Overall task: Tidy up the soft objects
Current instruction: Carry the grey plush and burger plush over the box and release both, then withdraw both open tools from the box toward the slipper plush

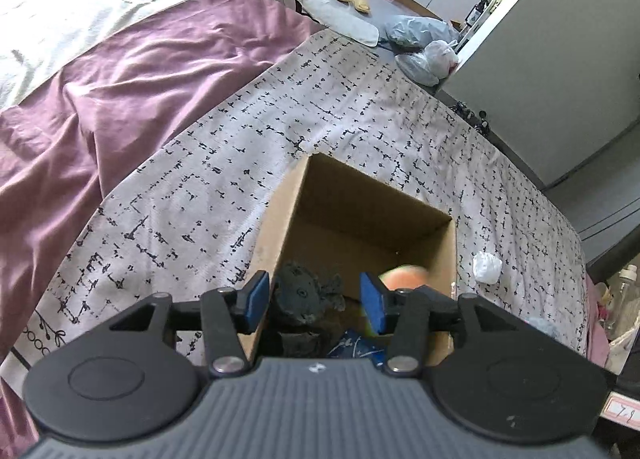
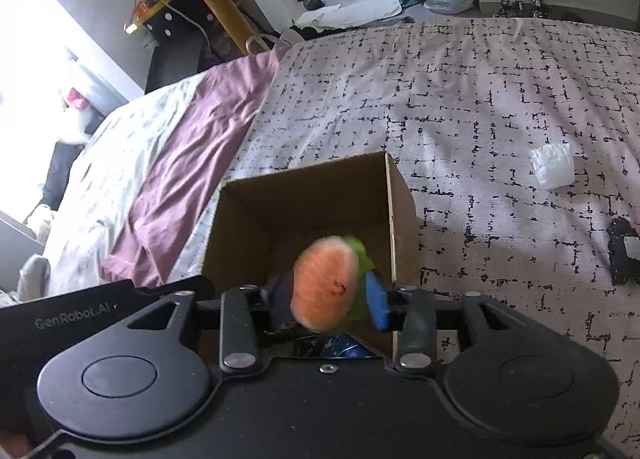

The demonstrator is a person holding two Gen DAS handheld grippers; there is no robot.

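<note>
An open cardboard box [image 1: 372,187] stands on the patterned bedspread [image 1: 340,99]. My left gripper [image 1: 314,301] hangs open over the box's near left corner. A dark plush toy [image 1: 308,295] lies below, between the fingers, clear of both blue pads. In the right wrist view the box [image 2: 304,203] is straight ahead. My right gripper [image 2: 328,305] is over it with a round watermelon-slice plush [image 2: 326,287] between the jaws. The plush is blurred while the fingers are sharp, so it looks loose. It also shows as an orange blur [image 1: 402,277] in the left view. A blue item [image 2: 344,347] lies in the box.
A crumpled white bag [image 2: 552,167] lies on the bedspread right of the box, and a black object [image 2: 622,255] sits further right. A purple blanket [image 1: 120,79] covers the bed's left side. The left gripper's body [image 2: 80,315] is close beside my right one.
</note>
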